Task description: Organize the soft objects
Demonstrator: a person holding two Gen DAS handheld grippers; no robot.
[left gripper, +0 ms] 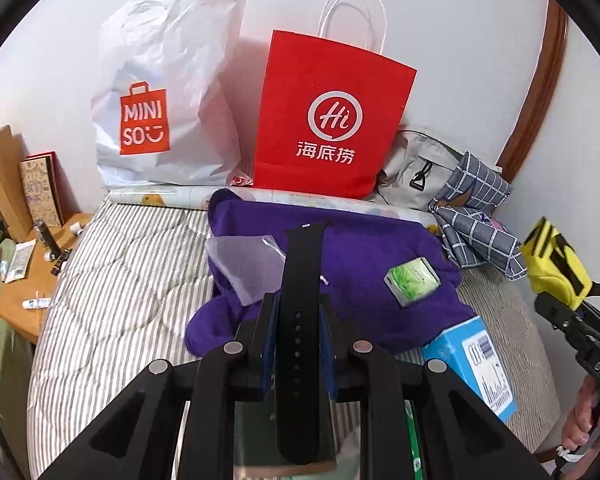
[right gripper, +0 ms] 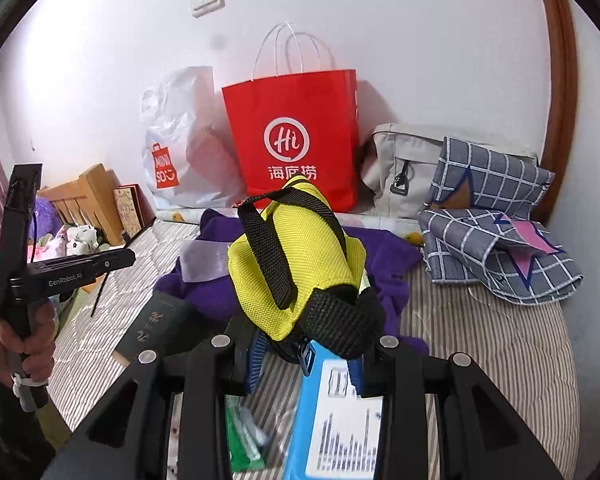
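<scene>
My left gripper [left gripper: 298,312] is shut on a black watch strap [left gripper: 306,256] that sticks up past the blue pads, above a purple cloth [left gripper: 364,312] spread on the striped bed [left gripper: 112,304]. A green tissue packet [left gripper: 412,280] and a clear plastic bag [left gripper: 244,264] lie on that cloth. My right gripper [right gripper: 306,348] is shut on a yellow mesh pouch [right gripper: 300,248] with black webbing straps, held above the purple cloth [right gripper: 204,284]. The pouch [left gripper: 556,264] also shows at the right edge of the left wrist view.
A red paper bag [left gripper: 332,120], a white Miniso bag [left gripper: 168,92], a grey backpack [right gripper: 400,168] and a folded checked cloth [right gripper: 496,232] stand by the wall. A blue box [left gripper: 472,364] and a dark green book [right gripper: 156,324] lie near me. A wooden nightstand [left gripper: 28,288] is at the left.
</scene>
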